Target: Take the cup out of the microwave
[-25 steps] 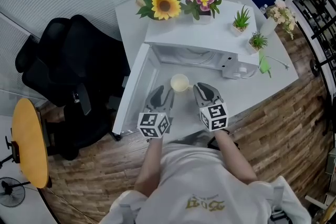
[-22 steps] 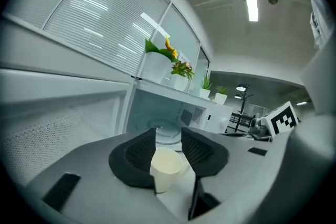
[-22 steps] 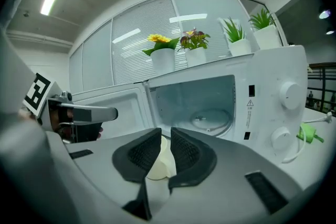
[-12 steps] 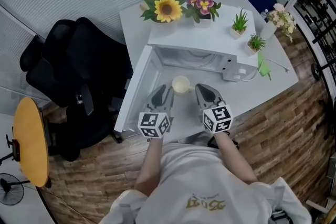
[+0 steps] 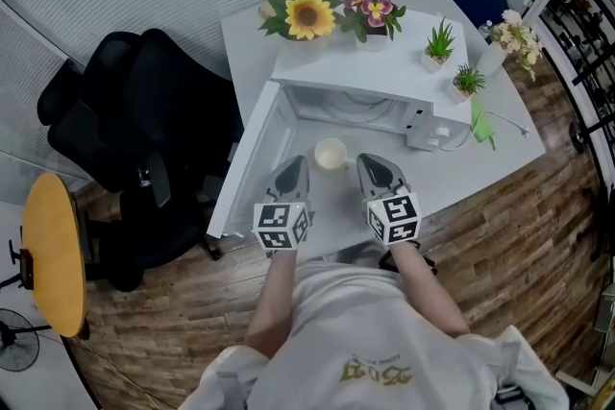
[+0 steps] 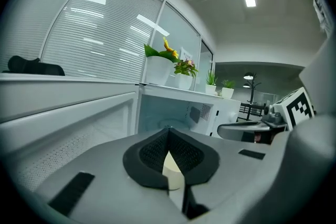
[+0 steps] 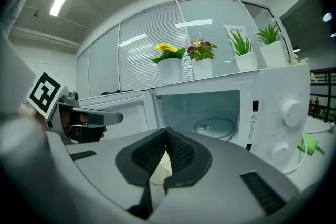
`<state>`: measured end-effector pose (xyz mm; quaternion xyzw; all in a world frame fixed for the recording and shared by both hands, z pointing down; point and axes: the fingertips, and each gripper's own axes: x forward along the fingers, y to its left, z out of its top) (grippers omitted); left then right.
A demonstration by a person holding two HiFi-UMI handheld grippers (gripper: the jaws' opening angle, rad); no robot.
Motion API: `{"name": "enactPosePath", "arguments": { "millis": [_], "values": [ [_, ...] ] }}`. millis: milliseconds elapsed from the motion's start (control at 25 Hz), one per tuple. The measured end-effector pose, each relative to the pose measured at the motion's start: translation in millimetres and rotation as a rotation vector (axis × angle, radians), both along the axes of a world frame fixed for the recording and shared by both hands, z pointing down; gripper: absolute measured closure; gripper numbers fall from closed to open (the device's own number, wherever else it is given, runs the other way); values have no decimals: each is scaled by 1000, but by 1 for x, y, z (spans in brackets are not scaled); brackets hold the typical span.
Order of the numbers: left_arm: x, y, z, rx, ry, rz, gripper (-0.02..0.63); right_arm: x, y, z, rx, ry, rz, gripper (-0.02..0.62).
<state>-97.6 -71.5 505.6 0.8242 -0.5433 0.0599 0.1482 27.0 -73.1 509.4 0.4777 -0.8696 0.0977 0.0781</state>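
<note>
- Left tool [image 5: 294,170] clenched on nothing; its jaws had just been closing.
- Right tool [image 5: 373,166] clenched, also empty.
- Cup [image 5: 330,153] stood on surface [image 5: 485,158] before open microwave [image 5: 370,72], between the tool tips.

A white table [image 5: 245,43] fills the upper middle of the frame. On it stand a microwave [image 5: 384,72] with its door [image 5: 248,170] open, a cup [image 5: 331,154] just below it, and a sunflower pot [image 5: 307,16] at the top.

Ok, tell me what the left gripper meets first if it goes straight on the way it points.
Most likely the cup, seen just beyond the jaws of the left gripper, which have just closed on nothing; depth is unclear. Behind it stands the open microwave.
</note>
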Motion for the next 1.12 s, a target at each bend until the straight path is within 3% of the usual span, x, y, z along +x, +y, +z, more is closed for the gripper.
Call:
{"name": "enactPosePath", "arguments": {
  "millis": [200, 520, 1120],
  "values": [
    [-2, 2, 3, -15, 11, -11, 592, 6, 0, -7, 19, -48, 24, 583],
    [0, 0, 1, -13, 19, -7, 592, 7, -1, -1, 11, 44, 24, 583],
    [-3, -3, 7, -31, 28, -3, 592, 1, -4, 6, -14, 50, 15, 583]
  ]
}}
